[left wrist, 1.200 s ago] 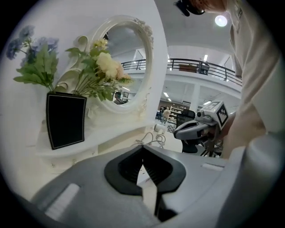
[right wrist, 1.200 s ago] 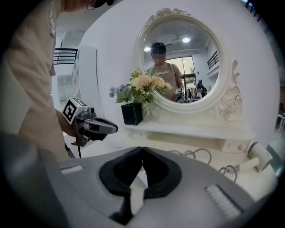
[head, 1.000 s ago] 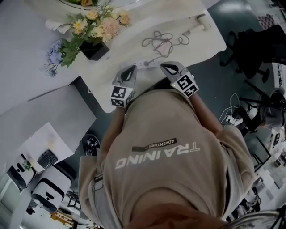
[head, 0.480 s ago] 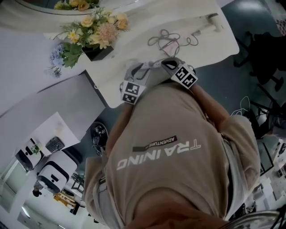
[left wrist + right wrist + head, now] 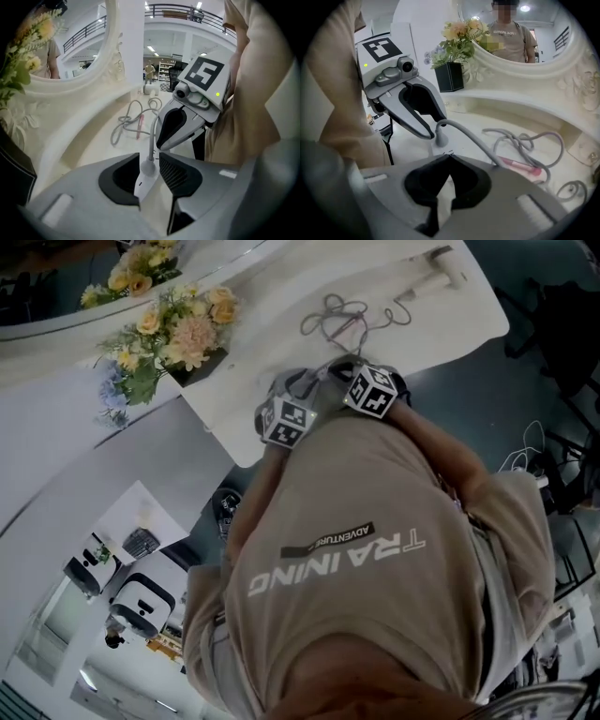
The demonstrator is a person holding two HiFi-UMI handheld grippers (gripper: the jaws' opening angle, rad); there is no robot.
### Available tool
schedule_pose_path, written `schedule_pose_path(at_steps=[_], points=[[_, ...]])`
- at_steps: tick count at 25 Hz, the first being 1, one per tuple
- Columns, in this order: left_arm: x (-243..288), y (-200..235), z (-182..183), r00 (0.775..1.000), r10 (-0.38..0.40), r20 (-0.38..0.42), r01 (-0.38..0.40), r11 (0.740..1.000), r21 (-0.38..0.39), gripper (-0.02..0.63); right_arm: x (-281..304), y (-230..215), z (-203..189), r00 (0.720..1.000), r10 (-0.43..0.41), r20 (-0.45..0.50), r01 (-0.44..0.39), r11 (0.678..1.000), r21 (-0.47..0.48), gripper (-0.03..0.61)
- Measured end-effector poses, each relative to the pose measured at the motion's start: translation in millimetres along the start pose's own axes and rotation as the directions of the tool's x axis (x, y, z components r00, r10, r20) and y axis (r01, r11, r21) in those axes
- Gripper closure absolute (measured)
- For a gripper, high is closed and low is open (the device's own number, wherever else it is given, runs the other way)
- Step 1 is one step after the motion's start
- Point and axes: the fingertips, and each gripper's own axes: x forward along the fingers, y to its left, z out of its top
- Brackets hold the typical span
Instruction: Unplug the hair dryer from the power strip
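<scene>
Left gripper [image 5: 149, 157]: fingers [image 5: 177, 171] apart and opening. They straddle the grey plug [image 5: 148, 167], which is seated in the white power strip [image 5: 142, 186]; the pads do not press on it.

Right gripper [image 5: 449, 157]: fingers [image 5: 474, 183] closed tip to tip over the end of the power strip, just beside the plug.

The cord [image 5: 468, 133] runs from the power strip to a loose coil [image 5: 349, 315] on the worktop [image 5: 441, 329]. The hair dryer [image 5: 436, 270] lies beyond the coil, well apart from the power strip.

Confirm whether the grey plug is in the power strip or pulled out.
In. The left gripper view shows the grey plug seated upright in the white power strip, its cord rising from it.
</scene>
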Motion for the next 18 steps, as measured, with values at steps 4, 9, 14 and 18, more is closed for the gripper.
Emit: schedule_pose_path(at_steps=[4, 9, 14, 18], points=[[9, -1, 0, 0.999, -0.008, -0.046, 0.01, 0.999, 0.035, 0.486, -1, 0, 0, 1.0, 0.027, 0.003, -0.027, 1.0, -0.01, 0.575], [16, -1, 3, 0.998, 0.005, -0.063, 0.0, 0.997, 0.077, 0.539, -1, 1, -1, 0.998, 0.059, 0.012, -0.059, 0.998, -0.003, 0.575], [22, -5, 6, 0.994, 0.012, -0.104, 0.007, 0.984, 0.177, 0.543, -4, 0, -1, 0.996, 0.09, 0.013, -0.09, 0.996, -0.015, 0.575], [19, -3, 8, 0.994, -0.006, -0.108, 0.02, 0.992, 0.127, 0.554, -4, 0, -1, 0.995, 0.102, 0.011, -0.102, 0.994, -0.026, 0.575]])
